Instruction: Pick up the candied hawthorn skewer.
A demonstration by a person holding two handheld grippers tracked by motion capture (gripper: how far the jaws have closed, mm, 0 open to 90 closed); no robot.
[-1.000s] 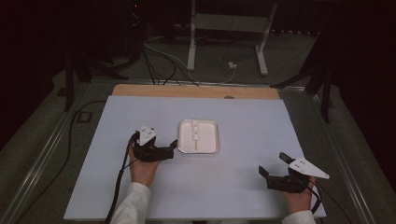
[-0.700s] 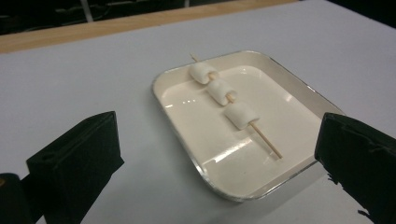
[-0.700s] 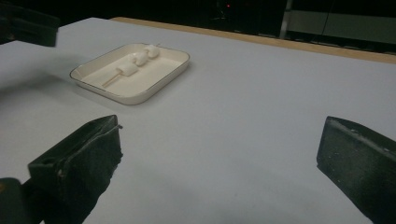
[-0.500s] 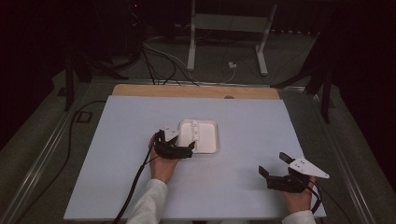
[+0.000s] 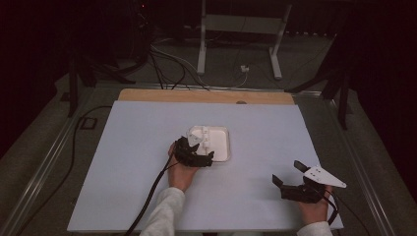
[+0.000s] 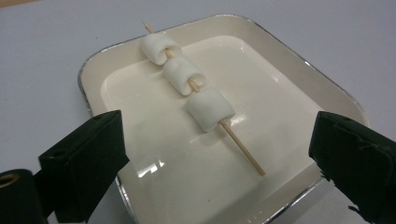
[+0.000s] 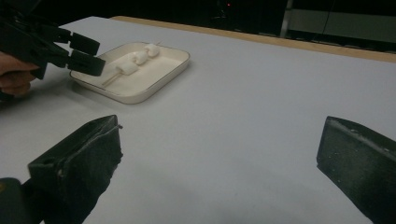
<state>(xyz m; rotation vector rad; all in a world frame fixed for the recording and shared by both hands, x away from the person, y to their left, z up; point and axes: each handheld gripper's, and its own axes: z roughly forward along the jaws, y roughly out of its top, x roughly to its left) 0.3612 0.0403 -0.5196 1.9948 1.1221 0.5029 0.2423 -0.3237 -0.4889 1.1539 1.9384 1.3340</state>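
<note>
Reaching in from the left, the left gripper (image 5: 200, 156) now hangs over the near-left edge of the white enamel tray (image 5: 223, 133); half a second ago it was just short of that rim, and a second ago it sat well out on the bare table — a steady approach toward the food. Its jaws stand wide apart and hold nothing: in the left gripper view they frame the tray's near end with clear space between them. Inside the tray lies the marshmallow skewer (image 6: 201, 100), three white marshmallows threaded on a thin wooden stick, the bare end of the stick (image 6: 243, 151) pointing toward the gripper and resting on the tray floor. That bare end looks like the likely place to grip, and the open jaws are lined up roughly either side of it but not yet down around it.

Further right, the pale blue table cover (image 5: 265, 123) is bare. At the far right the right gripper (image 5: 289, 185) rests near the front edge, unchanged over the last second — its jaws spread wide and empty, well apart from the tray.
</note>
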